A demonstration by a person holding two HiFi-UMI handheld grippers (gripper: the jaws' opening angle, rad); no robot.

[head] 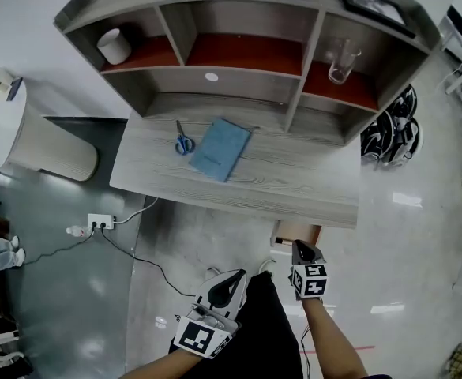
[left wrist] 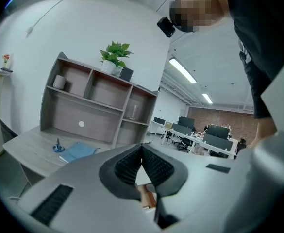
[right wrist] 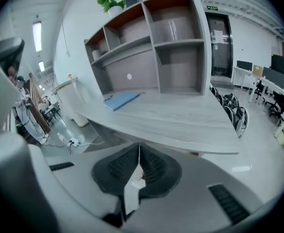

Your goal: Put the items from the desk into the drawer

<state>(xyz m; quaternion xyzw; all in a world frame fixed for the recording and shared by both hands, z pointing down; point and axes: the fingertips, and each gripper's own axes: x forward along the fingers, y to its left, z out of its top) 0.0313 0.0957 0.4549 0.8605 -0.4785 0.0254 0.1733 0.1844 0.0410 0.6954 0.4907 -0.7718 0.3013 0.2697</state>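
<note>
A blue notebook (head: 220, 148) (left wrist: 77, 151) (right wrist: 121, 99) lies on the grey wooden desk (head: 294, 184), with blue-handled scissors (head: 183, 140) (left wrist: 58, 147) just to its left. Under the desk's front edge, at the right, a wooden drawer (head: 298, 231) stands pulled out. Both grippers hang in front of the desk, away from the items. My left gripper (head: 234, 276) (left wrist: 142, 147) is shut with nothing between its jaws. My right gripper (head: 300, 249) (right wrist: 139, 148) is just in front of the drawer and is also shut and empty.
A shelf unit at the desk's back holds a white cup (head: 114, 46), a drinking glass (head: 341, 61), a potted plant (left wrist: 115, 55) and a picture frame (head: 373, 5). A power strip (head: 100, 222) with cables lies on the floor at left. Chair bases (head: 392, 133) stand at right.
</note>
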